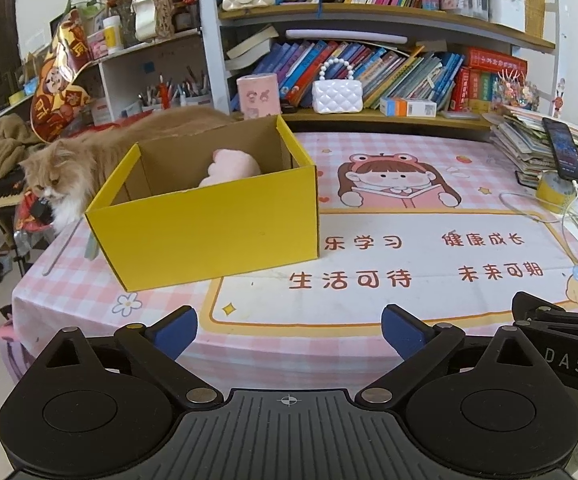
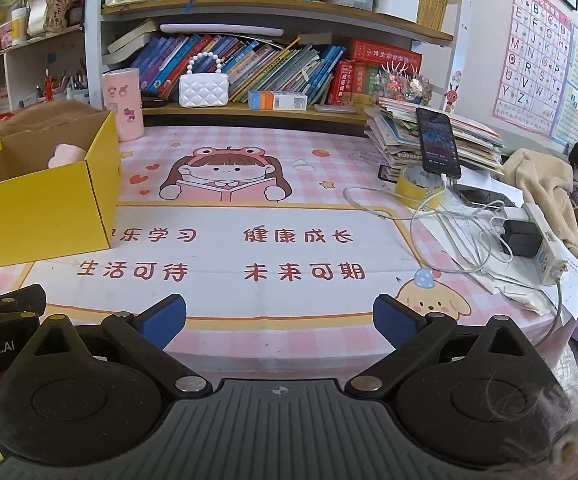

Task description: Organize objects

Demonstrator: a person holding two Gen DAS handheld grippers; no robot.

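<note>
Left gripper (image 1: pixel 289 330): spread, empty; nearer arm. Right gripper (image 2: pixel 279 320): spread, empty. Yellow box (image 1: pixel 209 224): ahead-left of both on tablecloth (image 1: pixel 389 308), pink plush (image 1: pixel 233 168) inside.

The right gripper (image 2: pixel 279 322) hangs over the near edge of the pink checked tablecloth (image 2: pixel 249 168), its blue-padded jaws spread wide with nothing between them. At left stands an open yellow box (image 2: pixel 45 208) with a pink plush toy (image 2: pixel 67 154) inside (only its top shows). A phone (image 2: pixel 437 142) leans against stacked books at right.
</note>
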